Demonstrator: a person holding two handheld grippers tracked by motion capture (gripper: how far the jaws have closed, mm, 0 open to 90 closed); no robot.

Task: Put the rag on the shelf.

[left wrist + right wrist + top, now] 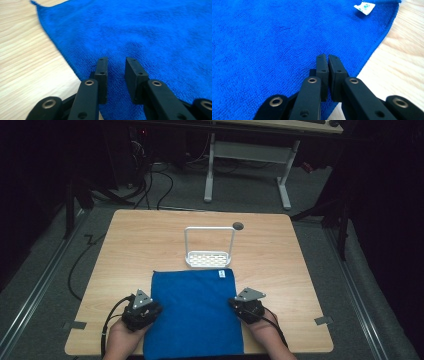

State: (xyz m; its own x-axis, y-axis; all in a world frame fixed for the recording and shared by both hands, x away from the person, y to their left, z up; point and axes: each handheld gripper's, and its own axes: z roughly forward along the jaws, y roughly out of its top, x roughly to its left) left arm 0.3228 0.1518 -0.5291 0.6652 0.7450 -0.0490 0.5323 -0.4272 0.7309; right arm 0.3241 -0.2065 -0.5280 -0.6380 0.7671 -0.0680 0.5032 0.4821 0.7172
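A blue microfibre cloth (192,312) lies flat on the wooden table (140,235), reaching its near edge. My left gripper (150,309) sits at the cloth's left edge. In the left gripper view its jaws (117,62) stand apart just over the blue cloth (150,32), with nothing between them. My right gripper (235,304) is at the cloth's right edge. Its jaws (328,58) are pressed together above the cloth (262,37), close to the hem, and no fold shows between them.
A small white wire rack (209,260) with a tall handle stands just beyond the cloth's far edge. A white label (364,7) sits at the cloth's far right corner. A round cable hole (238,225) is near the table's far edge. Bare wood lies on both sides.
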